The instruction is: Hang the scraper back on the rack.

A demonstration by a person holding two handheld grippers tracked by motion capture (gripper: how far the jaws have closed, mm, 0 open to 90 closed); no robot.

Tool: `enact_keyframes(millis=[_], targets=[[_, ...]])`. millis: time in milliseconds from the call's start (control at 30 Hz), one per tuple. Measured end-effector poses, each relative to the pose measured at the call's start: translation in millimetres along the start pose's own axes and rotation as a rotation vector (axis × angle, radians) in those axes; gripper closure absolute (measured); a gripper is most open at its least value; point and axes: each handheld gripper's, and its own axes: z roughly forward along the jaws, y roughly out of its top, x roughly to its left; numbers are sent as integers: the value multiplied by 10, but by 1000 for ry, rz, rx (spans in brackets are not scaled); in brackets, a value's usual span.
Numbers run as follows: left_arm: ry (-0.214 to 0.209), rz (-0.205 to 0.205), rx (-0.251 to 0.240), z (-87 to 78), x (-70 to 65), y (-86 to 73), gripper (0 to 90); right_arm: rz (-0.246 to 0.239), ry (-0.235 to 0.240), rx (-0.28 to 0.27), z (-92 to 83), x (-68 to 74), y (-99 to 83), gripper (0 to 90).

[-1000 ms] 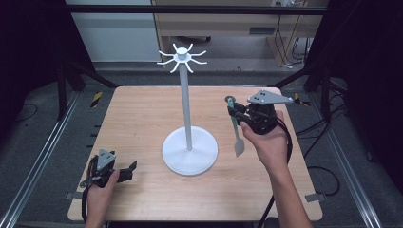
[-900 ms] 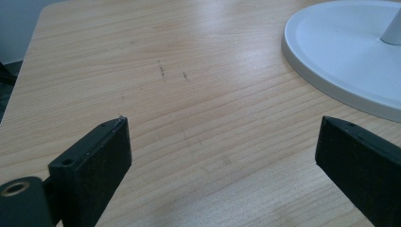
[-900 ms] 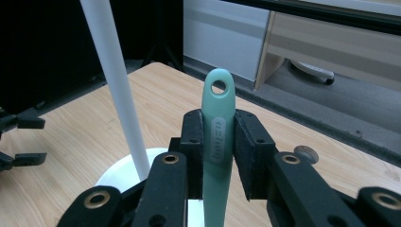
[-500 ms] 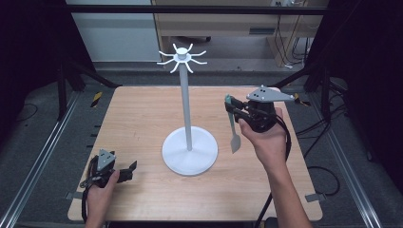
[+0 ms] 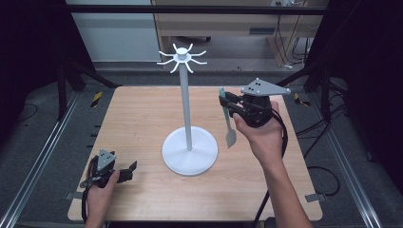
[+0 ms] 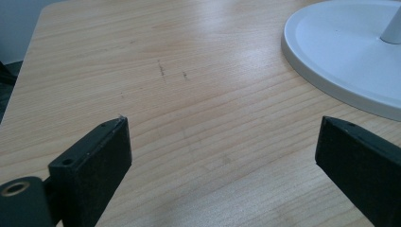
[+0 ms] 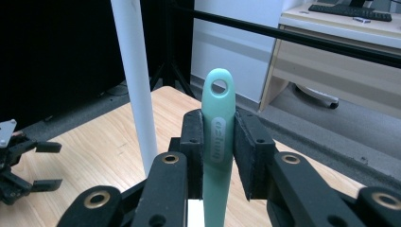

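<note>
A white hook stand (image 5: 187, 111) rises from a round base (image 5: 190, 153) at the table's middle, with a ring of hooks (image 5: 182, 57) at its top. My right gripper (image 5: 224, 102) hangs above the table just right of the pole, shut on a utensil (image 5: 230, 135) whose grey blade points down. In the right gripper view the utensil's mint-green handle (image 7: 219, 101) stands upright between the pads of the right gripper (image 7: 218, 125), its hanging hole above them, and the pole (image 7: 137, 85) is close on the left. My left gripper (image 5: 127, 172) rests at the front left, open, with nothing between its jaws (image 6: 222, 156).
The wooden table (image 5: 138, 118) sits in a metal frame with rails along both sides. The stand's base (image 6: 350, 52) lies ahead and to the right of the left gripper. A desk and cables stand beyond the table's far edge.
My right gripper has risen a little with the utensil and drifted slightly toward the stand's pole. The left gripper has stayed where it was.
</note>
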Motion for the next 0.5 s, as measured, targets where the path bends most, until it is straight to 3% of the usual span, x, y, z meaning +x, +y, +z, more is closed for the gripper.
enact_keyframes(millis=[500], targets=[[-1,0,1,-8,3,0,40,-15,11,-29,9,72,202,747]])
